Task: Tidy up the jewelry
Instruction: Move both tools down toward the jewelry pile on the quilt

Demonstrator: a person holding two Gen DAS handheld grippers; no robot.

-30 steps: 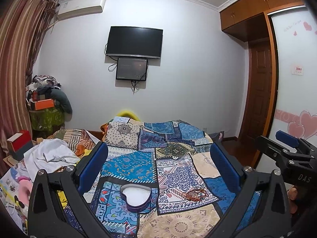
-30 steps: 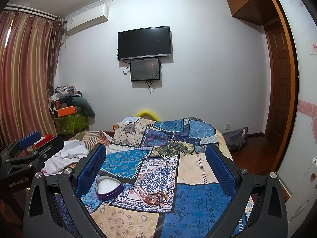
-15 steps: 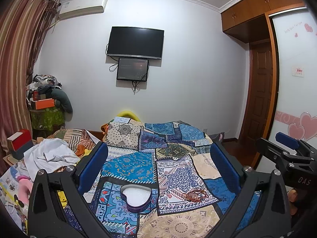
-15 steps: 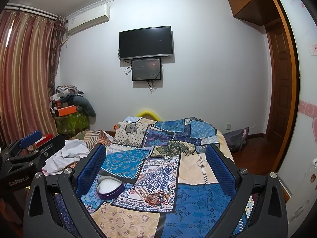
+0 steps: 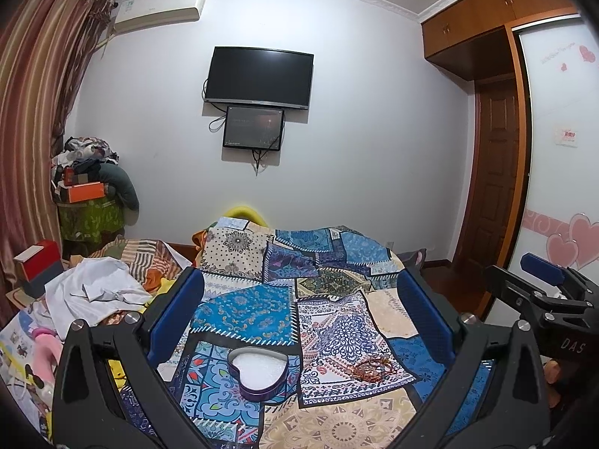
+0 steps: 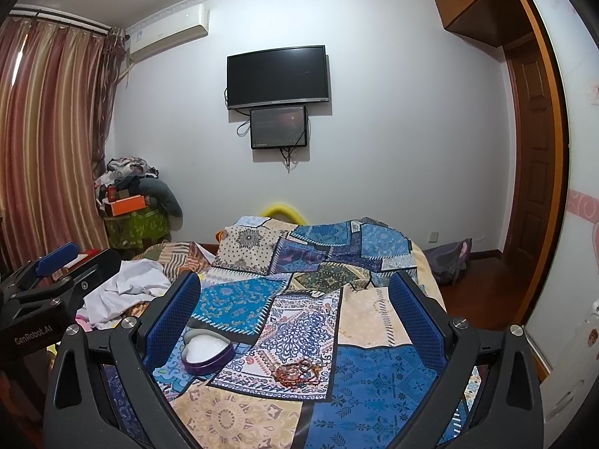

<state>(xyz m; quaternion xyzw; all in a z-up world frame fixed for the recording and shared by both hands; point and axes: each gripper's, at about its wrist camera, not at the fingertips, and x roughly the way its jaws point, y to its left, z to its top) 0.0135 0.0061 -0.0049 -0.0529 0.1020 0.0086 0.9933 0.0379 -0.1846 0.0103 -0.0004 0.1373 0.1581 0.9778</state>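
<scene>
A purple heart-shaped box [image 5: 258, 372] with white lining lies open on the patchwork bedspread [image 5: 337, 321]. A tangle of reddish-brown beaded jewelry [image 5: 372, 368] lies to its right. The box [image 6: 206, 351] and jewelry [image 6: 297, 370] also show in the right wrist view. My left gripper [image 5: 301, 318] is open and empty, held above and short of the box. My right gripper [image 6: 294, 316] is open and empty, held above and short of the jewelry. Each gripper shows at the edge of the other's view.
White clothes [image 5: 93, 295] and clutter are piled on the bed's left side. A TV [image 5: 260, 76] hangs on the far wall. A wardrobe [image 5: 558, 172] and a wooden door [image 5: 494, 172] stand on the right. A bag [image 6: 449, 262] lies on the floor.
Both views have drifted very slightly. The box and jewelry have not moved, and both grippers stay open.
</scene>
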